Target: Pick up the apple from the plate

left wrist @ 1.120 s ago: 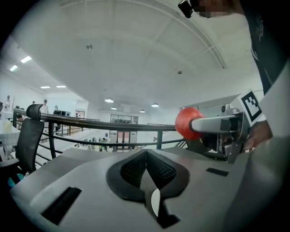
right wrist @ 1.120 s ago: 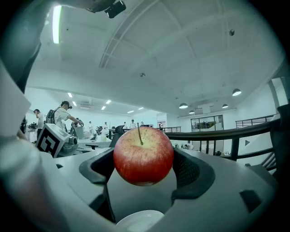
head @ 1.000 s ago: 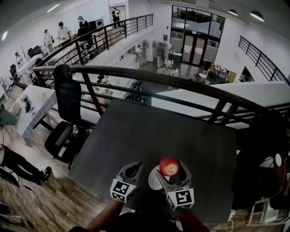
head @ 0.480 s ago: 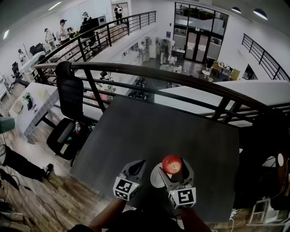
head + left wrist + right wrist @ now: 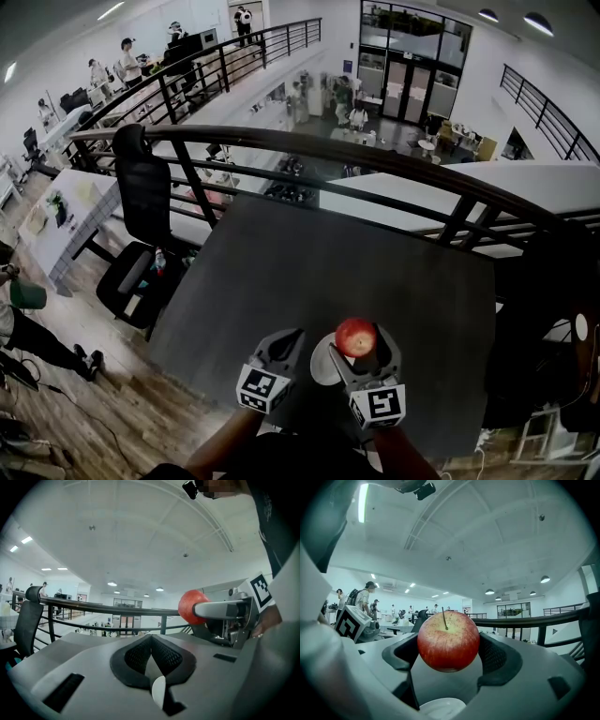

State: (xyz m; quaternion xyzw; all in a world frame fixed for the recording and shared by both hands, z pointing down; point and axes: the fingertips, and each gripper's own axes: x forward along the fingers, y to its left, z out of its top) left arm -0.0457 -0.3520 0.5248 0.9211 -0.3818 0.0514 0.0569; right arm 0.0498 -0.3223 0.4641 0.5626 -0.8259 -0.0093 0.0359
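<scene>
A dark grey table (image 5: 319, 272) filled the middle of the head view, its top bare toward the far edge. A black curved railing (image 5: 375, 161) ran just beyond that far edge, past both far corners. A black office chair (image 5: 141, 211) stood on the wooden floor (image 5: 122, 412) off the table's left edge, near the far left corner. Left of the chair stood a white table (image 5: 66, 225) with small items too blurred to tell. Several people (image 5: 127, 61) stood along a railed walkway at upper left. Glass doors (image 5: 412, 66) showed far beyond the railing, and ceiling lights (image 5: 532, 26) glowed at upper right.
</scene>
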